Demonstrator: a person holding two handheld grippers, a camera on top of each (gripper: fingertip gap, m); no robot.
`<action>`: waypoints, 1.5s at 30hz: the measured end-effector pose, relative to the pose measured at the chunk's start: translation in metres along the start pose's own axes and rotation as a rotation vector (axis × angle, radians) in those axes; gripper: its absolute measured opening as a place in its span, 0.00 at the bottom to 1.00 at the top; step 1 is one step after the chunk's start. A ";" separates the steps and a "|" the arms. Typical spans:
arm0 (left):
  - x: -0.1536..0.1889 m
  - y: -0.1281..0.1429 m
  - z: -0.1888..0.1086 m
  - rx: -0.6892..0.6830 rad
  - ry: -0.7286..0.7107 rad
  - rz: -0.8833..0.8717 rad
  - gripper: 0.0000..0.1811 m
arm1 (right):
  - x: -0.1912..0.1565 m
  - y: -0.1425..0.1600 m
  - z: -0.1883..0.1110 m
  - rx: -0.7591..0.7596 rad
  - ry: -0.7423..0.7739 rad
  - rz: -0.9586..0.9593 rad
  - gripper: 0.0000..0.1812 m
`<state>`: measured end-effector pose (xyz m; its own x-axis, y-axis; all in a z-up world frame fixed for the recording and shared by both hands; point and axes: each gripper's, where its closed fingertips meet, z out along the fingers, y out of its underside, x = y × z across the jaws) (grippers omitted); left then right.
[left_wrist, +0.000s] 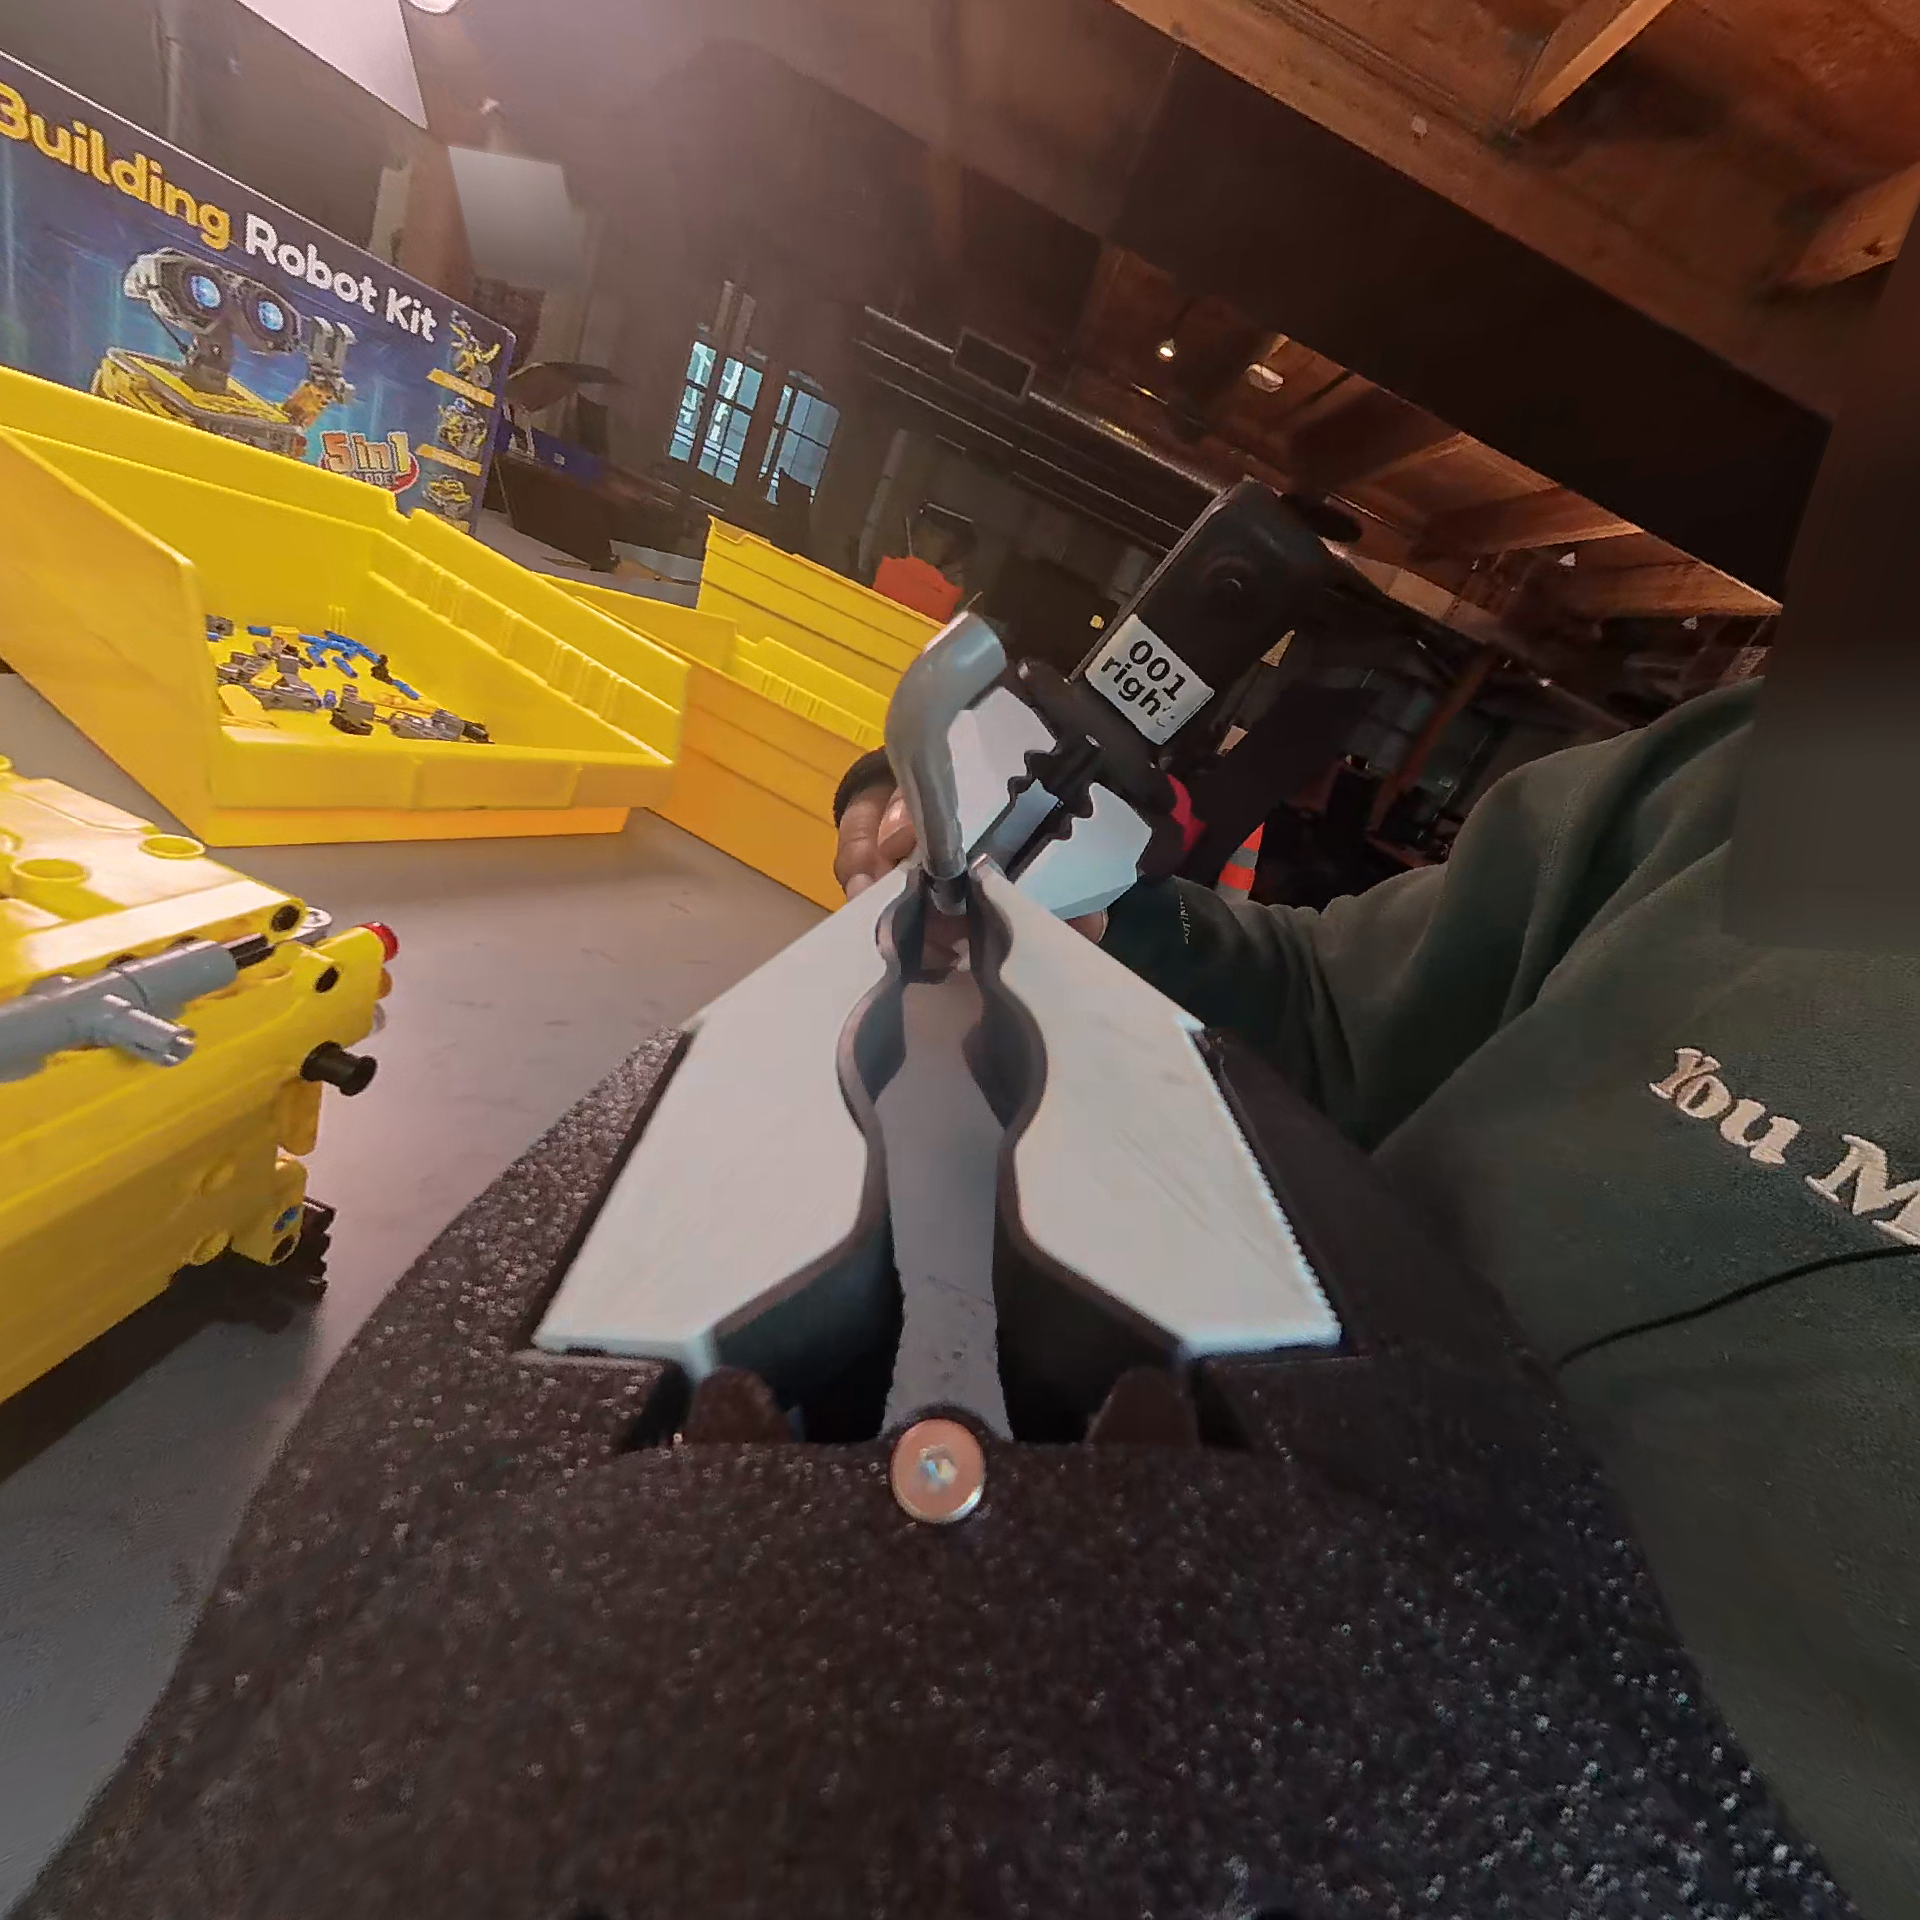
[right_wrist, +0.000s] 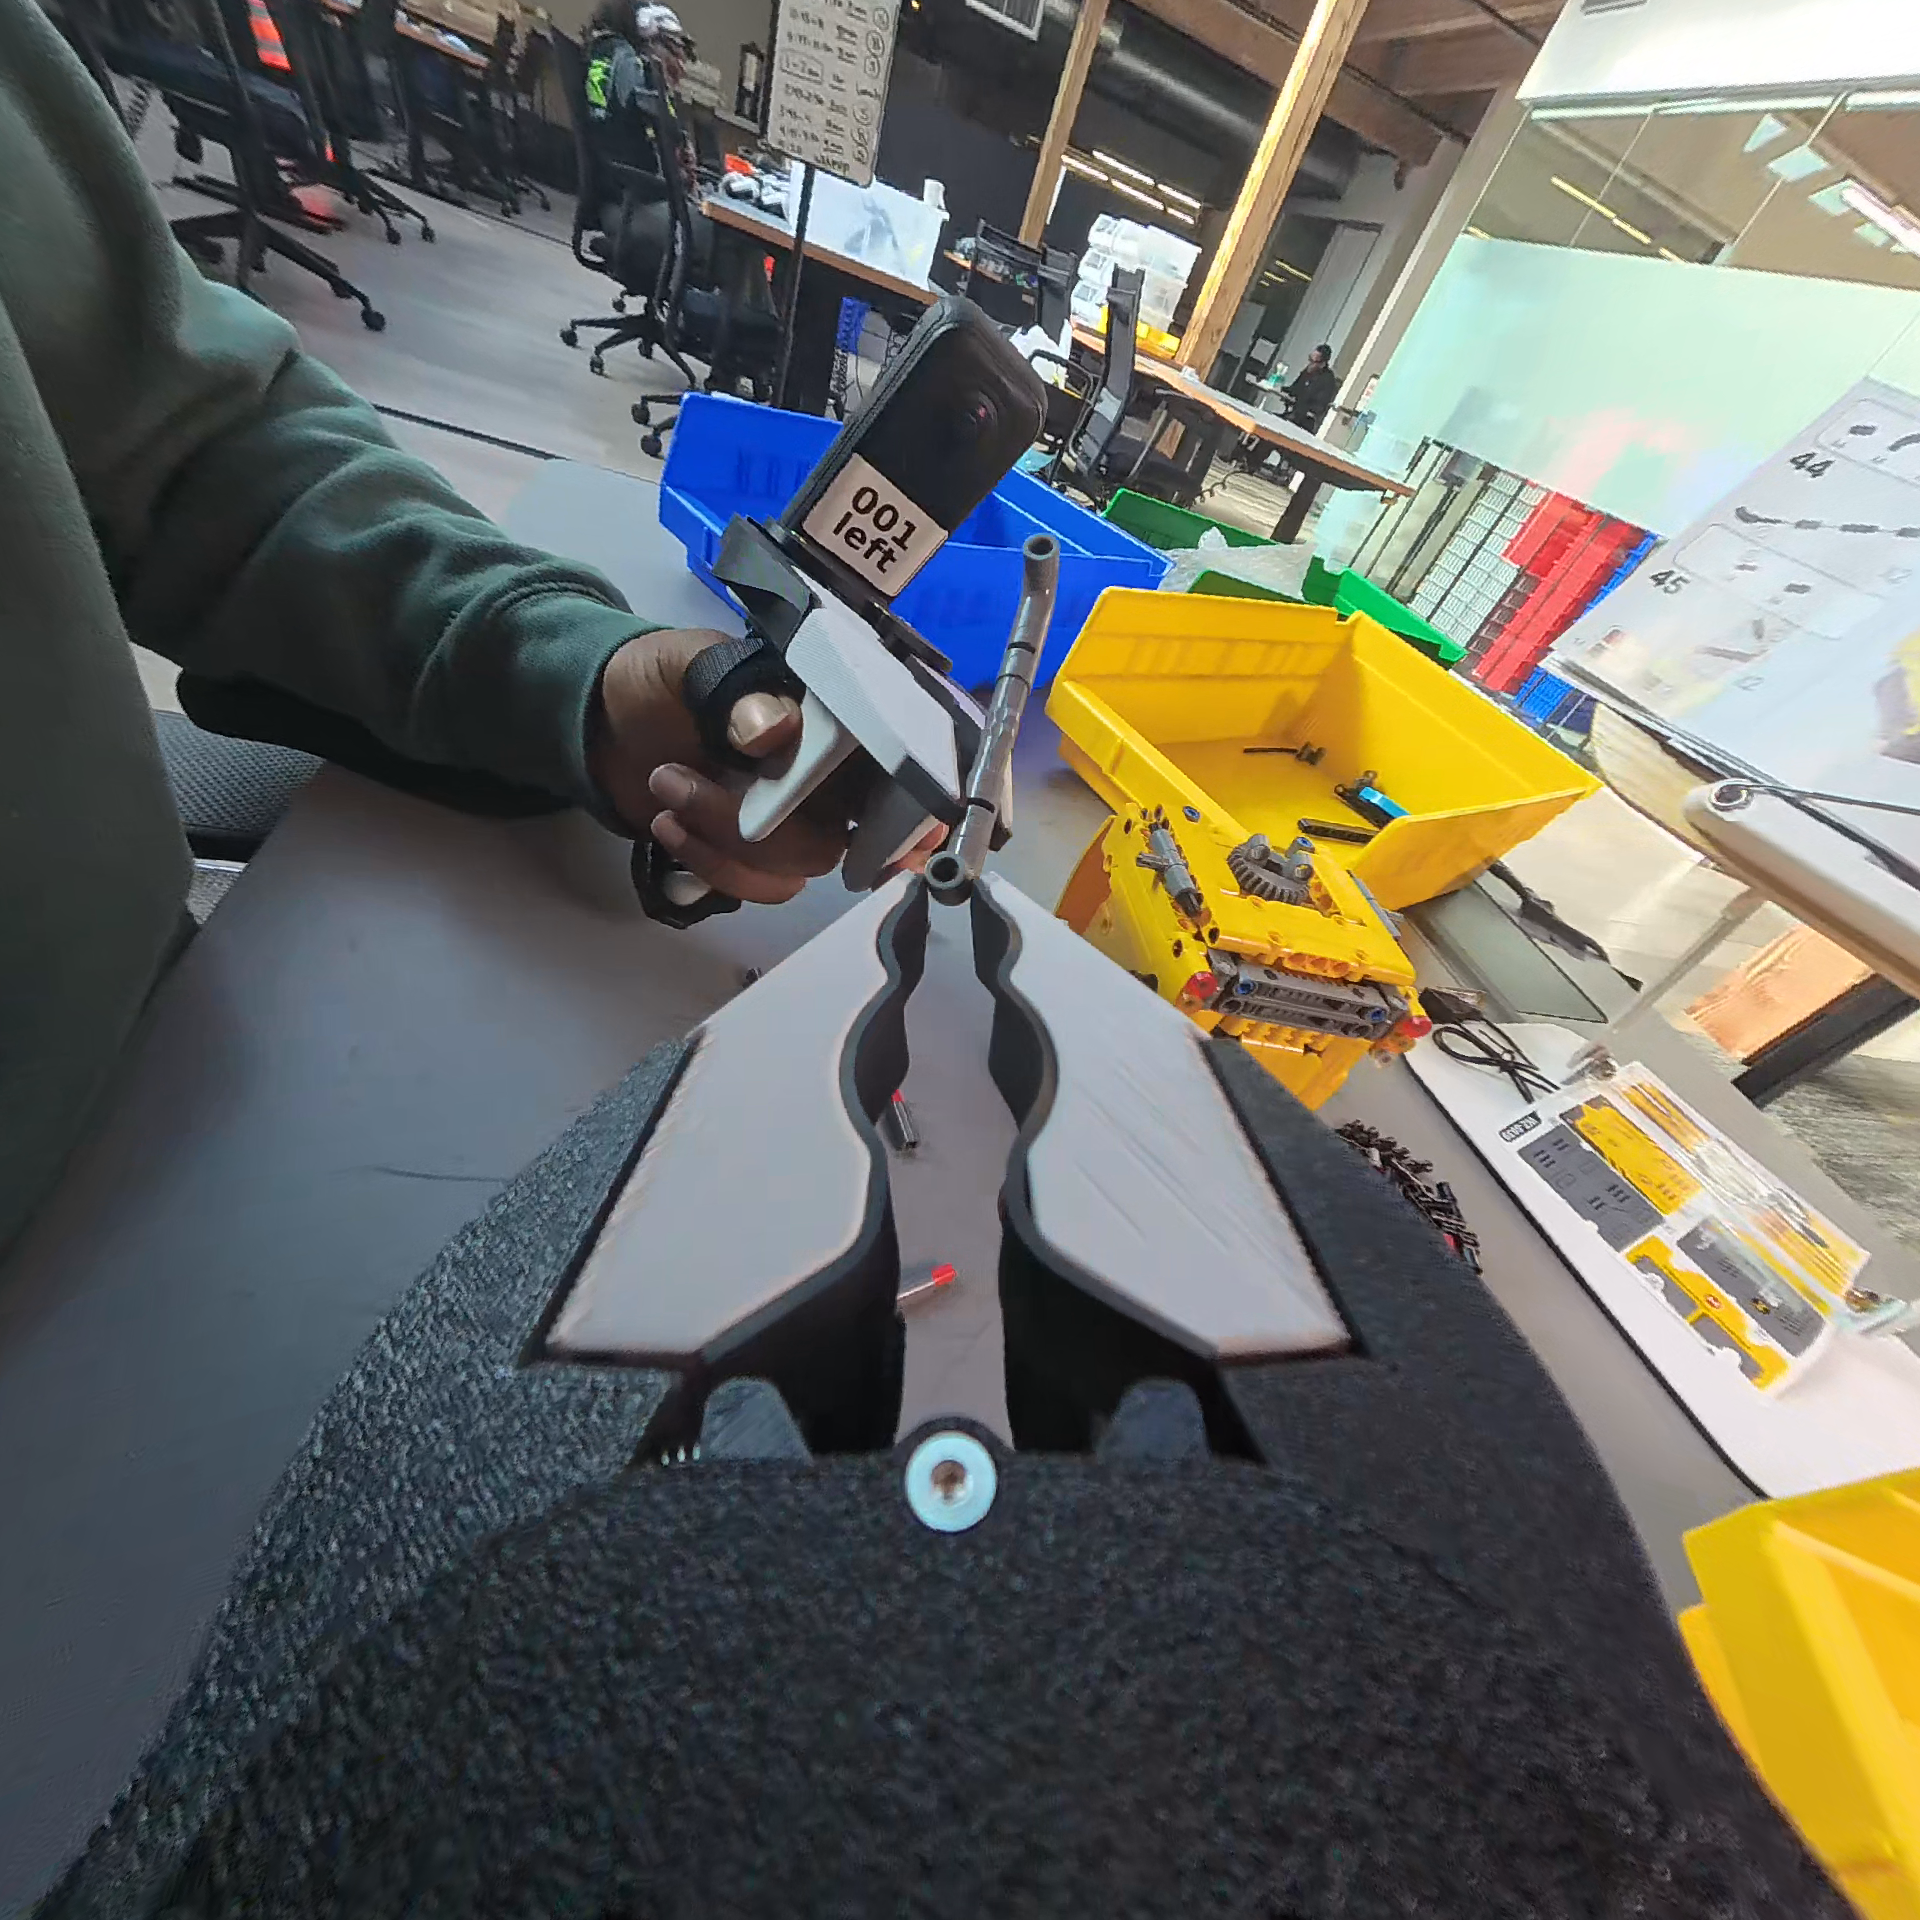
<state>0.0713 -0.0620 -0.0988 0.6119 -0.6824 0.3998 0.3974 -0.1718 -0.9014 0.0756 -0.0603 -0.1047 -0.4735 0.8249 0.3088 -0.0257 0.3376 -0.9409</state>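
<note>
A long grey rod with a bent end stands up between both grippers, above a grey table. My left gripper is shut on the rod's thin dark lower end. My right gripper is shut on the ring at the same lower end of the rod, which rises away from it. The two grippers meet tip to tip: the right one shows just behind the rod in the left wrist view, the left one, held by a hand, in the right wrist view. A yellow brick-built model stands on the table close by.
Yellow bins with small parts and a kit box stand behind the model. Another yellow bin, a blue bin and a green one stand farther off. Two red-tipped pins and an instruction sheet lie on the table. The grippers are tip to tip, or close to it.
</note>
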 end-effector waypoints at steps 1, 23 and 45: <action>0.000 0.001 0.000 -0.006 0.000 0.003 0.03 | -0.001 0.001 0.000 -0.004 -0.006 0.001 0.04; -0.051 -0.010 -0.029 -0.103 -0.309 0.223 0.04 | -0.006 0.107 -0.008 -0.575 0.034 0.361 0.12; -0.055 -0.011 -0.035 -0.118 -0.352 0.195 0.04 | -0.018 0.139 0.009 -0.775 0.123 0.409 0.07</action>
<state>0.0096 -0.0471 -0.1167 0.8727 -0.4288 0.2337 0.1826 -0.1574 -0.9705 0.0727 -0.0319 -0.2423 -0.2155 0.9762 0.0240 0.7501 0.1812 -0.6360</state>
